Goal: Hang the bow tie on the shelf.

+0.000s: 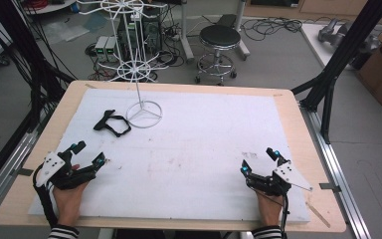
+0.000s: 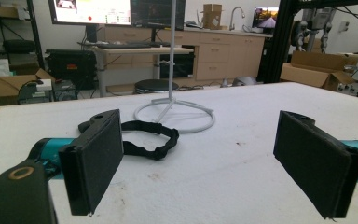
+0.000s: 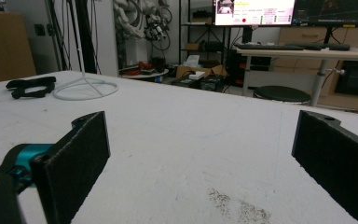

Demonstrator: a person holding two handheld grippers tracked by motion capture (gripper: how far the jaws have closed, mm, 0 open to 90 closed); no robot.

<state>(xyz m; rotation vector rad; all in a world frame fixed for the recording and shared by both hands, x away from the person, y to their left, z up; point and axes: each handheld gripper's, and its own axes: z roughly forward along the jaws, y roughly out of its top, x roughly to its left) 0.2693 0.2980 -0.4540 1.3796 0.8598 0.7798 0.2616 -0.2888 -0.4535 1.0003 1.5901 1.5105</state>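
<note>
From the high view, a person is resting the left gripper (image 1: 87, 155) and right gripper (image 1: 259, 160) at the near corners of a white-covered table (image 1: 204, 149), both spread wide and empty, while a black strap (image 1: 112, 123) is lying just beside the wire stand (image 1: 143, 113). In the left gripper view, the strap (image 2: 151, 139) is looking soft, light and floppy, likely best pinched across one band. In the right gripper view, a cluttered lab is showing beyond the scuffed surface.

Even indoor light — soft, slightly blurred
</note>
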